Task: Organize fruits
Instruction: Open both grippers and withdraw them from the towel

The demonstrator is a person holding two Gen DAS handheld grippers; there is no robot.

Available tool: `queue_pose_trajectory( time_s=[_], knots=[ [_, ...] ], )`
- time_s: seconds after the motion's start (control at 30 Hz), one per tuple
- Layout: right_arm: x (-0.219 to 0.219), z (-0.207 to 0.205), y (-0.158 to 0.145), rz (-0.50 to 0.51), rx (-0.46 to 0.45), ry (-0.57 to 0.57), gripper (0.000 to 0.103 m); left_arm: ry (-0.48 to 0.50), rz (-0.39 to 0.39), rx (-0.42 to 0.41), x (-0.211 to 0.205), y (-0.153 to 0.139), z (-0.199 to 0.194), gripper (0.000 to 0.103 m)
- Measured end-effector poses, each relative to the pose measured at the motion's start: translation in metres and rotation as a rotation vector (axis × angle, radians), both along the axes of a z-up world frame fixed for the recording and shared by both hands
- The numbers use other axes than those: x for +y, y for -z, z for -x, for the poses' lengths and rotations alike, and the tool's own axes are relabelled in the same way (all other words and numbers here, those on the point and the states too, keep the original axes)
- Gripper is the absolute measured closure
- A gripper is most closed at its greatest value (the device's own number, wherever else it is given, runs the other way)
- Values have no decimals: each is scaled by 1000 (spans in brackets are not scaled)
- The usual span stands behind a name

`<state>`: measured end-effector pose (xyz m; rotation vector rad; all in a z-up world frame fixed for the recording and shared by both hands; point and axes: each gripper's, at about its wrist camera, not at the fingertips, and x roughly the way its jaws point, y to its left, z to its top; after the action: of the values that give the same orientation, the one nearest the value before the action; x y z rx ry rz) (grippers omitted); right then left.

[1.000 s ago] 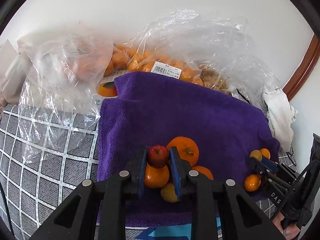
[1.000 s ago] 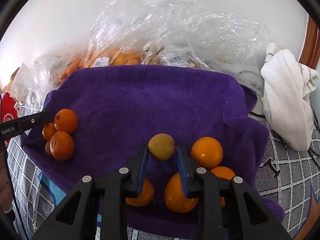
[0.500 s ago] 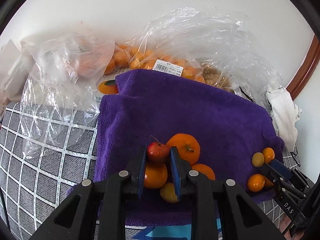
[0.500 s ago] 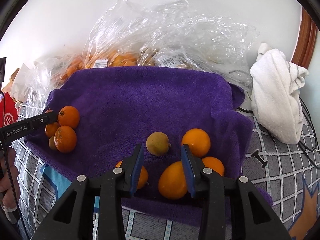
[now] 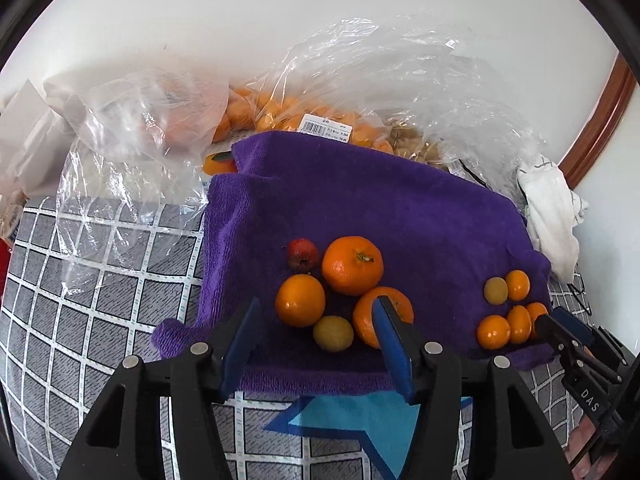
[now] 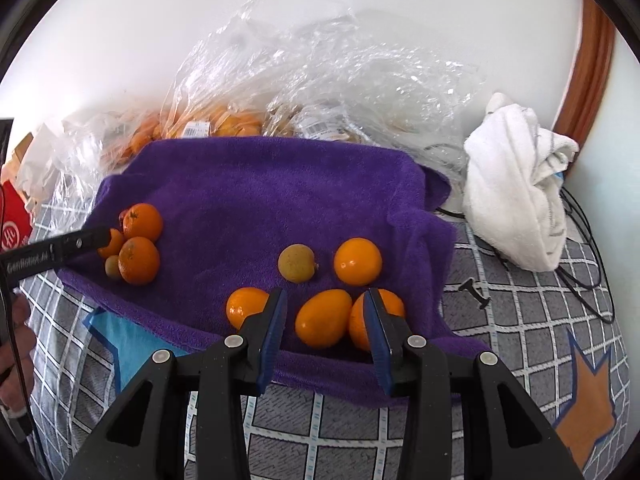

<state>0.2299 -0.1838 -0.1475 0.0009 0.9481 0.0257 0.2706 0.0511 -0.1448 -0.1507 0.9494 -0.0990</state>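
Fruits lie in two clusters on the purple towel (image 5: 400,208), which looks like sorting by kind.

From the left wrist: the left gripper (image 5: 316,344) has its jaws opening with nothing between the pads. Just ahead of it sit the small red fruit (image 5: 303,255), the large orange (image 5: 352,265), a second orange (image 5: 300,300), and a yellowish fruit (image 5: 333,333) nearest the fingertips. The red one rests free at the far edge of the pile, probably set there to join it. Off to its right lies the other cluster, beside the right gripper (image 5: 568,332).

From the right wrist: the right gripper stands released, its pads apart and empty. An oval orange fruit (image 6: 323,323) lies on the towel between its fingertips, untouched; the dull yellow fruit (image 6: 296,263) sits free beyond it. Plastic bags (image 6: 320,92) of more fruit wait behind.
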Motion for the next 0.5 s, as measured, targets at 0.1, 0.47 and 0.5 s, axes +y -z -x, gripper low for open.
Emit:
queue_pose_trajectory(
  time_s=[0.1, 0.47, 0.5],
  knots=[
    [0, 10, -11, -8, -11, 8, 64, 9, -22, -13, -3, -11, 17, 47],
    [-5, 80, -66, -19, -83, 33, 57, 0, -83, -131, -13, -58, 100, 39],
    [-8, 87, -71, -16, -91, 45, 54, -1, -85, -145, -15, -64, 111, 37]
  ],
)
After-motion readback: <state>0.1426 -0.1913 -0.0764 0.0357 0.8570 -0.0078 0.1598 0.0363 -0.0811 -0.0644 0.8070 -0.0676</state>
